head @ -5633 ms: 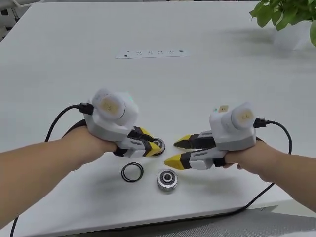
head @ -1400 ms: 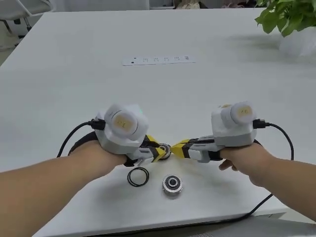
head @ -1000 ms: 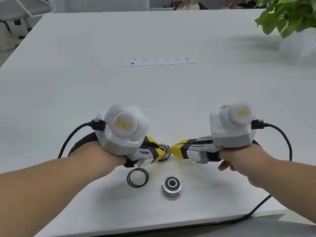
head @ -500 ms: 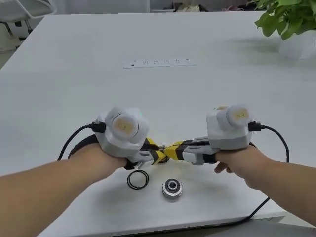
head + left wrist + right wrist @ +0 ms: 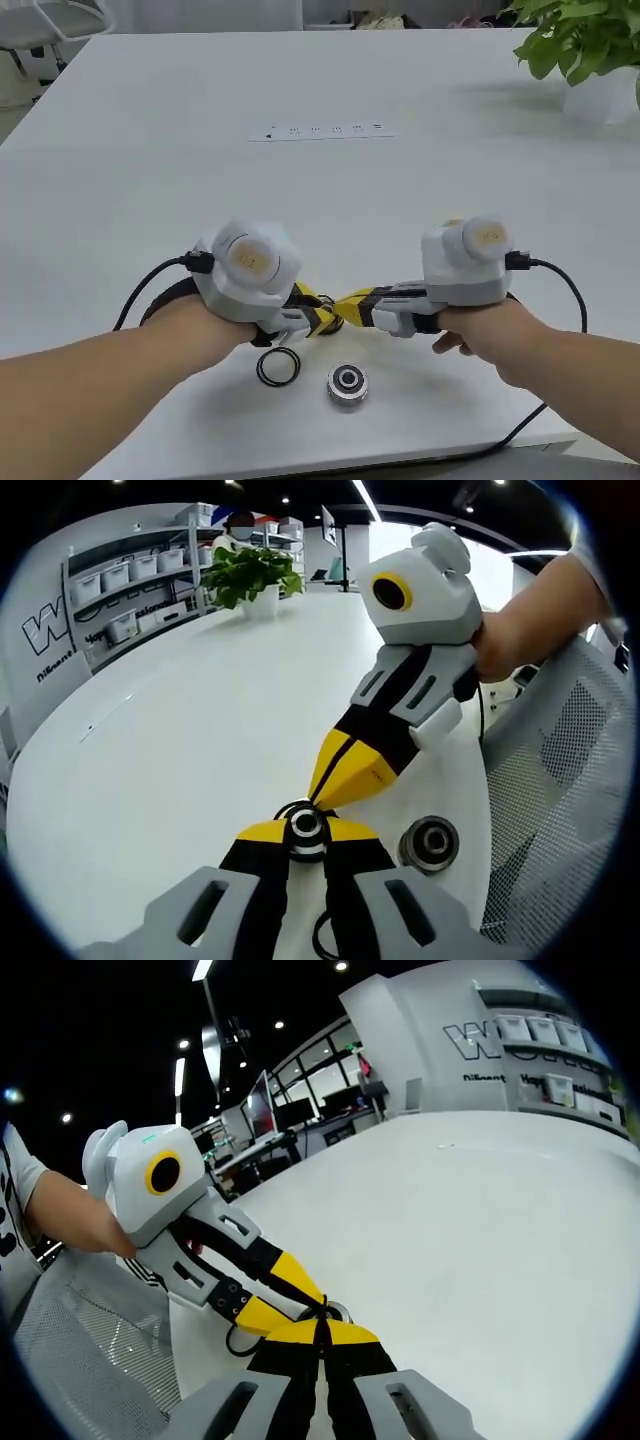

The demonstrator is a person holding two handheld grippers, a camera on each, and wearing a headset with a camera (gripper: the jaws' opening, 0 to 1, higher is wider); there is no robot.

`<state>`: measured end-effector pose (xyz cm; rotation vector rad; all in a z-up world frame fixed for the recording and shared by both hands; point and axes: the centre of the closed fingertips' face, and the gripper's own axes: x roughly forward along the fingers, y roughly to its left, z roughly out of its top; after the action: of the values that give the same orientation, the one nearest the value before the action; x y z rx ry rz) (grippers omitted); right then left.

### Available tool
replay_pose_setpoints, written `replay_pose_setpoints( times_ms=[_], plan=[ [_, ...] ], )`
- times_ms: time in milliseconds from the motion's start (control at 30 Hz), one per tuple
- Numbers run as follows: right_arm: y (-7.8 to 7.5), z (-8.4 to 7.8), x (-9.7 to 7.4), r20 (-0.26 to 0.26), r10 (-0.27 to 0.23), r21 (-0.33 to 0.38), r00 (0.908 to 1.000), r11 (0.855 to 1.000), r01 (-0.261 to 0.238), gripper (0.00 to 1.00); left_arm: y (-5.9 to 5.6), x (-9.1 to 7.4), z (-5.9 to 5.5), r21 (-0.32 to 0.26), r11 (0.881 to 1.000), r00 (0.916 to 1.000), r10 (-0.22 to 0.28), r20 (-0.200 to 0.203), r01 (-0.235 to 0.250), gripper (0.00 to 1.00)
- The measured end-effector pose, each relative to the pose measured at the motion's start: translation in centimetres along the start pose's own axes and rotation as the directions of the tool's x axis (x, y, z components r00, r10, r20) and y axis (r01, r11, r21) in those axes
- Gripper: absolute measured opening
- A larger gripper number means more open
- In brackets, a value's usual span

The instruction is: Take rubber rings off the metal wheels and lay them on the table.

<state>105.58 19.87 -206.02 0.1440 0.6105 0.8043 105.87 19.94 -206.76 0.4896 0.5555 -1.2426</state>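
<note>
1. Silver metal wheel (image 5: 347, 381) lying bare on white table (image 5: 150, 150), just beside loose black rubber rings (image 5: 279, 366).
2. Left gripper (image 5: 305, 832) clenched on second metal wheel (image 5: 306, 825).
3. Right gripper (image 5: 322, 1326) pinching that wheel's fitted black ring (image 5: 291, 810).
4. Farther off: white power strip (image 5: 318, 131), green potted plant (image 5: 575, 40).

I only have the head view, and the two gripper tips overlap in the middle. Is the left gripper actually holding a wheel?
Observer: Yes. In the left gripper view the left gripper is shut on a metal wheel, one jaw on each side.
Operator: Is the rubber off that wheel?
Observer: No. A black rubber ring sits around the wheel's rim.
Operator: What is the right gripper doing there?
Observer: In the right gripper view the right gripper has its jaws together, with the tips at the wheel's edge. Whether they pinch the ring is too small to tell.
</note>
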Motion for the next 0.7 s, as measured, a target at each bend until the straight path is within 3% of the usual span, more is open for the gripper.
replay_pose_setpoints(
  times_ms=[367,700],
  plan=[
    [0.1,0.4,-0.3,0.013,-0.001,0.004,0.9999,1.000,0.001,0.00,-0.2,-0.2,0.0,-0.024,1.000,0.9998,-0.017,-0.005,0.017,0.13],
    [0.6,0.8,-0.5,0.022,0.012,0.005,0.9997,1.000,-0.012,0.00,-0.5,-2.0,1.2,-0.017,1.000,0.9986,-0.025,0.047,0.026,0.22]
  ],
)
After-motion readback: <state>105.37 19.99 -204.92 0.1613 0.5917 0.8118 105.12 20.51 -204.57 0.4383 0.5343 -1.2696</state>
